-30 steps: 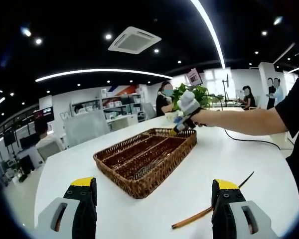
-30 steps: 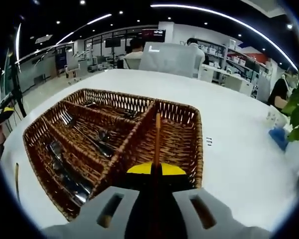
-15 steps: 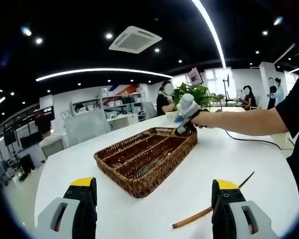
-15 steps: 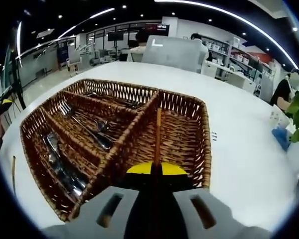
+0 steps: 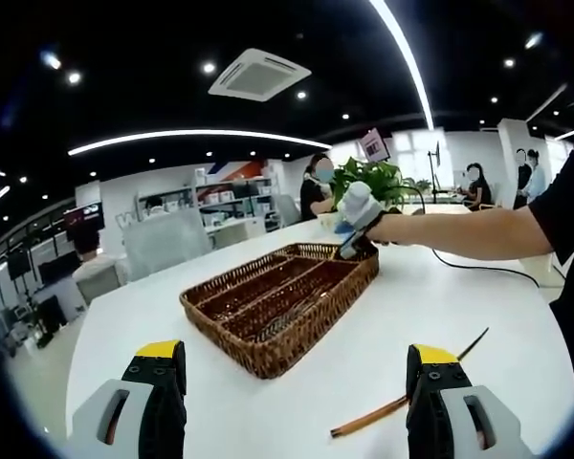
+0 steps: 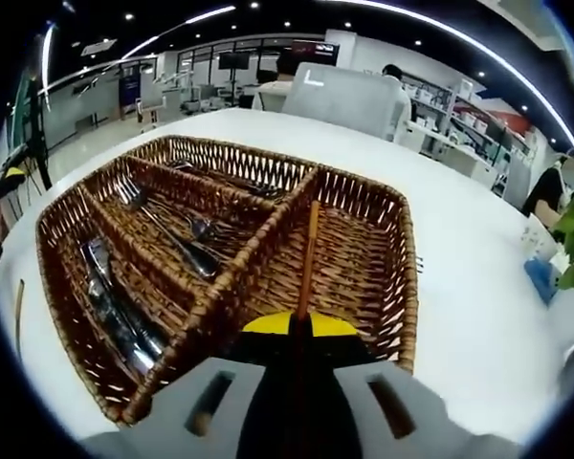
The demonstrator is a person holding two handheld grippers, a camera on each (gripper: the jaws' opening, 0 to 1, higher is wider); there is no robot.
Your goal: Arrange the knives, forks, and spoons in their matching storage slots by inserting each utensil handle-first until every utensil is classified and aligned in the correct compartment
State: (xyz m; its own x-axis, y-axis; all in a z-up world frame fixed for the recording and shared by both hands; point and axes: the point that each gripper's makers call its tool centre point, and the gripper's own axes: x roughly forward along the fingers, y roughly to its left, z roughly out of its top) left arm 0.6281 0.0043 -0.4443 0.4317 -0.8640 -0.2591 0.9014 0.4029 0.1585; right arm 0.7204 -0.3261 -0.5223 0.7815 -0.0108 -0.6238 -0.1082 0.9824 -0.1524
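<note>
The brown wooden-handled utensil is pinched in the right hand-held gripper, pointing ahead over the near-bare rightmost compartment of the woven wicker basket; tilted, it could snag the divider. The left hand-held gripper is wide, empty, with another thin brown utensil on the white surface beside its right jaw. The right gripper view reveals steel cutlery left of the held utensil.

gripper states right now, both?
left gripper: open, holding nothing.
right gripper: shut on a wooden stick, over the wicker tray.
</note>
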